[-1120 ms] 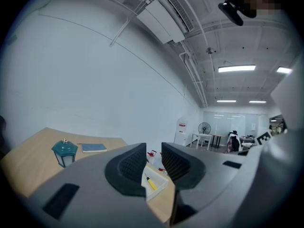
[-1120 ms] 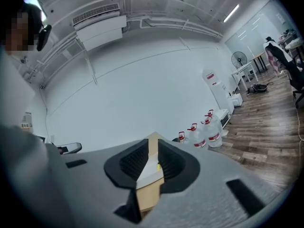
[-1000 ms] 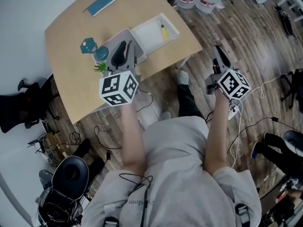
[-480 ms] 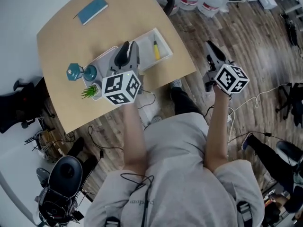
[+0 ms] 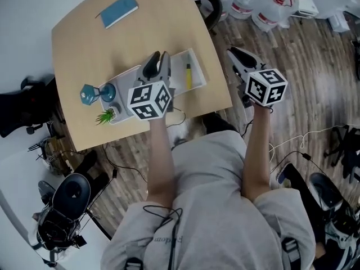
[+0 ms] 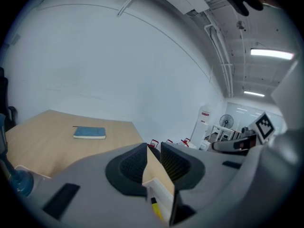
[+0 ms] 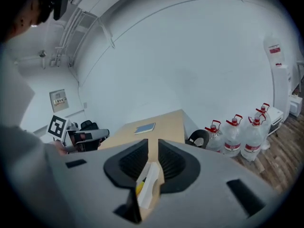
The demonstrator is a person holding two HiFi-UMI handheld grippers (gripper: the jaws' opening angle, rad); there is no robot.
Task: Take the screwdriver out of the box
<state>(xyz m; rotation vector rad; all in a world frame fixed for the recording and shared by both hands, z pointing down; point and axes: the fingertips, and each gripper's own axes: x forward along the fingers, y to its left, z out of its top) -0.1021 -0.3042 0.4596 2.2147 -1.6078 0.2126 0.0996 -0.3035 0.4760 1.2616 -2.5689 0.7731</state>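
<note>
While the left claw (image 6: 153, 148) holds its two dark ribbed pads spread by a narrow gap, nothing sits between them; through that gap its own view looks down on the white box (image 5: 199, 67) and the yellow handle of the screwdriver (image 5: 188, 75). The right claw (image 7: 153, 146) is opening its pads, also with nothing between them, and in its view the same box and yellow handle show through the slit from the other side. From the head view the left claw hangs over the table (image 5: 112, 44), above a second white tray (image 5: 125, 79) that lies just beside the box on its left. The right claw is off the table's right edge, over the wooden floor (image 5: 304, 44), its tips pointing toward the box. The screwdriver lies inside the box, along its length, touched by neither claw. The box sits near the table's front right corner. Left of the trays stand a teal object (image 5: 86, 93) and a small green plant (image 5: 105, 117). A blue book (image 5: 118, 10) lies well apart at the far side of the table. Large water bottles (image 7: 235, 139) with red caps stand on the floor beyond the table.
</note>
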